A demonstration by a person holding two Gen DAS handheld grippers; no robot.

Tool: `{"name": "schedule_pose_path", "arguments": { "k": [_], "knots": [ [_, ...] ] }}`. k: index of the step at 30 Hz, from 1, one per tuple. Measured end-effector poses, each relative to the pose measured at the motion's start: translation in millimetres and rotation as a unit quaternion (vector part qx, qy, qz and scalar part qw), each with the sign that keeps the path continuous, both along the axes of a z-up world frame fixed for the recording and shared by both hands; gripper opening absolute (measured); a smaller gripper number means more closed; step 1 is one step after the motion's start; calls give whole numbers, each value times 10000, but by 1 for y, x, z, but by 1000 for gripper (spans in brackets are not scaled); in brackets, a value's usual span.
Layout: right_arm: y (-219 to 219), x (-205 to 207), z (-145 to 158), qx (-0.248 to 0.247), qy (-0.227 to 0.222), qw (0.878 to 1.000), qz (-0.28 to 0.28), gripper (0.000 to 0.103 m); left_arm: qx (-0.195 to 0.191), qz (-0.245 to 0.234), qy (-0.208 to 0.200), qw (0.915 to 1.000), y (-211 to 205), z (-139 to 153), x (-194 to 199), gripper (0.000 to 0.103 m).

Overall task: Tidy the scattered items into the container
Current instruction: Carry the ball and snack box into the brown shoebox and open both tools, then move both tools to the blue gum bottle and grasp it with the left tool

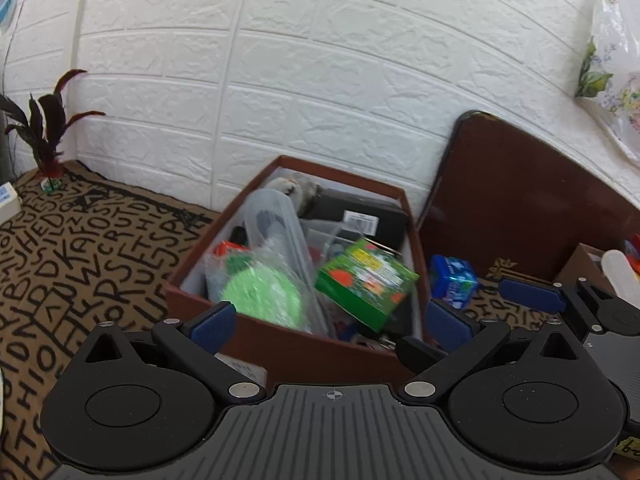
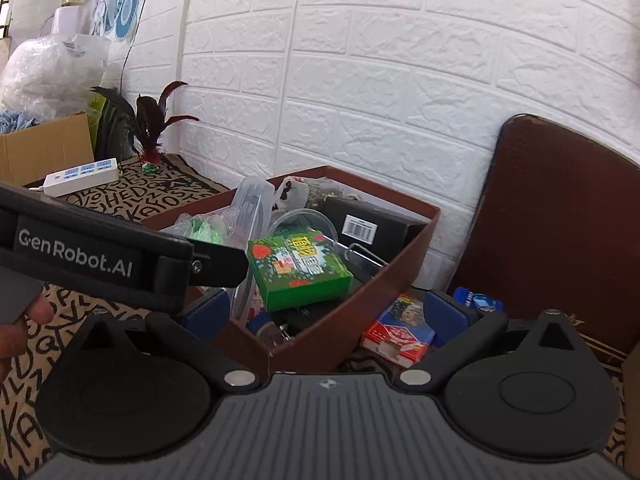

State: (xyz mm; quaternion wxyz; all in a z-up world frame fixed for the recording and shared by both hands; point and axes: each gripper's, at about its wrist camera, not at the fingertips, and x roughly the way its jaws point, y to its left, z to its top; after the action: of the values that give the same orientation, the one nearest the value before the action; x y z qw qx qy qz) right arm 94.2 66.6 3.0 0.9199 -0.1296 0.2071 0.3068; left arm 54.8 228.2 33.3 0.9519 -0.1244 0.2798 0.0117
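A brown box [image 1: 280, 346] [image 2: 396, 248] stands on the patterned cloth by the white wall, holding several items. A green carton [image 1: 366, 282] [image 2: 298, 268] lies tilted on top of them, beside a bagged green thing [image 1: 262, 294] and a clear tube [image 1: 276, 220]. A blue packet [image 1: 454, 282] [image 2: 480, 302] and a red and blue card box [image 2: 400, 330] lie on the cloth right of the box. My left gripper [image 1: 330, 326] is open and empty at the box's near wall. My right gripper [image 2: 328, 312] is open and empty over the box's near corner; it also shows in the left wrist view [image 1: 528, 294].
The box's dark brown lid [image 1: 520, 200] [image 2: 560, 220] leans on the wall at the right. A feather shuttlecock [image 1: 48, 136] [image 2: 150, 132], a white power strip [image 2: 82, 176] and a cardboard box [image 2: 44, 148] are at the far left. The left gripper's body [image 2: 100, 256] crosses the right wrist view.
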Motion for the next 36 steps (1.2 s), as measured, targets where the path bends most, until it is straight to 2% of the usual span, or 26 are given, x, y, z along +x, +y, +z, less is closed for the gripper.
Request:
{"name": "schedule_pose_path", "arguments": {
  "k": [6, 11, 14, 17, 21, 24, 27, 29, 30, 32, 34, 36],
  "knots": [
    [-53, -25, -6, 249, -1, 9993, -297, 103, -309, -168, -184, 9992, -36, -10, -33, 103],
    [-99, -27, -28, 261, 238, 9969, -696, 102, -255, -581, -155, 9979, -81, -33, -48, 103],
    [-116, -21, -43, 180, 401, 9950, -896, 103, -111, -576, -237, 9980, -106, -49, -46, 103],
    [-125, -14, -52, 63, 369, 9943, -994, 102, -183, -434, -140, 9988, -119, -61, -31, 103],
    [-126, 4, -61, -46, 318, 9950, -944, 102, 51, -213, -236, 9995, -135, -69, -10, 100],
    [-125, 24, -64, -88, 259, 9956, -896, 102, -76, -229, -257, 9994, -141, -67, 12, 99],
    [-125, 43, -64, -46, 67, 9968, -795, 102, -36, -287, -375, 9989, -147, -62, 37, 97],
    [-126, 56, -64, 63, 11, 9972, -746, 101, -82, -161, -397, 9990, -151, -60, 52, 95],
    [-127, 62, -64, 129, 8, 9973, -729, 101, -156, -320, -437, 9984, -153, -58, 60, 94],
    [-127, 75, -66, 238, 32, 9974, -686, 100, -7, -414, -397, 9984, -159, -57, 76, 90],
    [-127, 86, -70, 306, 77, 9975, -627, 99, 216, -376, -542, 9976, -165, -57, 87, 90],
    [-125, 95, -73, 365, 105, 9977, -563, 98, 283, -445, -490, 9974, -168, -57, 103, 90]
  ]
}}
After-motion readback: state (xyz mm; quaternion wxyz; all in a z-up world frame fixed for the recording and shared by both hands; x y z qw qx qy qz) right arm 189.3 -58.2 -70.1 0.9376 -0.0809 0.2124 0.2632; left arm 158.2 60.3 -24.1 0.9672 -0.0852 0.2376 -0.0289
